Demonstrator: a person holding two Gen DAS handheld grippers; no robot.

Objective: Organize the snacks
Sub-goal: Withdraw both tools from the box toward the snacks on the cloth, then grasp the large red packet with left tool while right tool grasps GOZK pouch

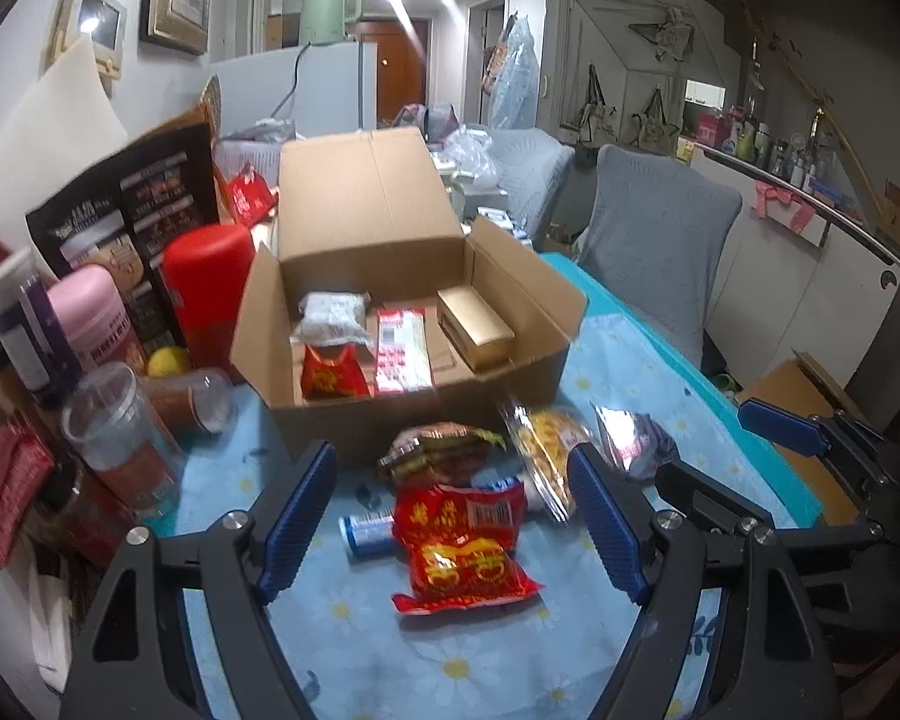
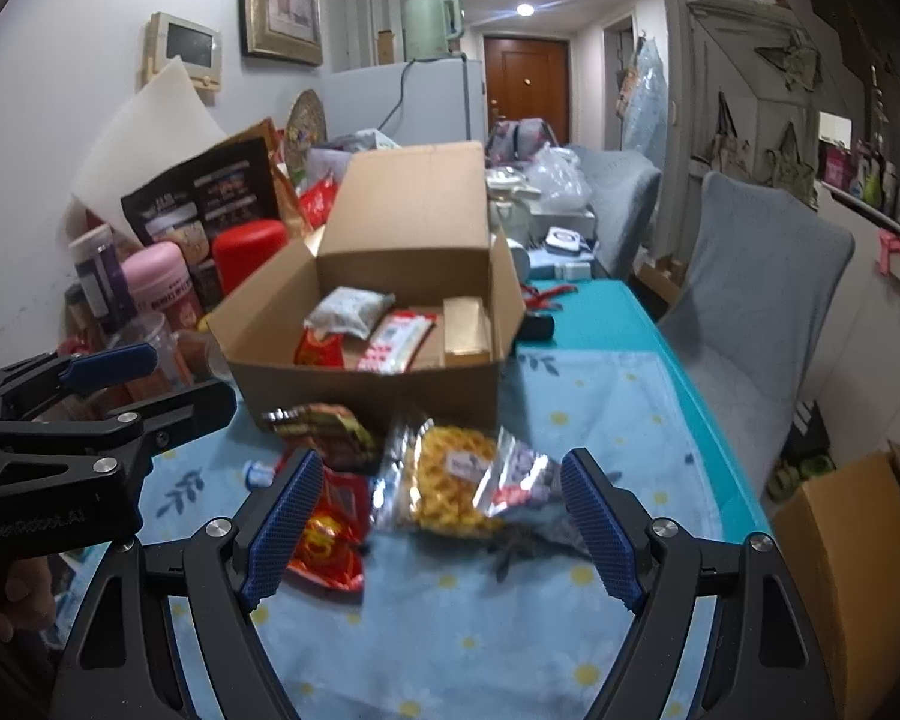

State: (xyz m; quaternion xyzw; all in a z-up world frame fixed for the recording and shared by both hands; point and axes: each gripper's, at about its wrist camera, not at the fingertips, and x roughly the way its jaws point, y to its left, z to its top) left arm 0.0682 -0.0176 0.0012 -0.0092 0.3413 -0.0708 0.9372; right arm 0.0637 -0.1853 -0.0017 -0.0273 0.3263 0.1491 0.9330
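Note:
An open cardboard box (image 1: pixel 420 414) (image 2: pixel 366 390) stands mid-table and holds a white packet (image 1: pixel 336 315), a small red packet, a red-and-white packet and a gold carton (image 1: pixel 474 327). In front of it lie loose snacks: a red packet (image 1: pixel 462 552) (image 2: pixel 330 534), a brown-green packet (image 1: pixel 438 450), a yellow bag (image 2: pixel 450 474), a silver packet (image 2: pixel 522 486) and a small blue-white tube (image 1: pixel 366 531). My left gripper (image 1: pixel 450 516) hangs open over the red packet. Over the yellow bag and silver packet, my right gripper (image 2: pixel 444 522) is open. Neither touches anything.
Jars and canisters crowd the table's left side: a red canister (image 1: pixel 210 288), a pink jar (image 1: pixel 90 318), clear tubs (image 1: pixel 120 432). A grey-covered chair (image 2: pixel 762 300) stands past the teal table edge (image 2: pixel 708 420) on the right, with a cardboard box (image 2: pixel 852 540) on the floor.

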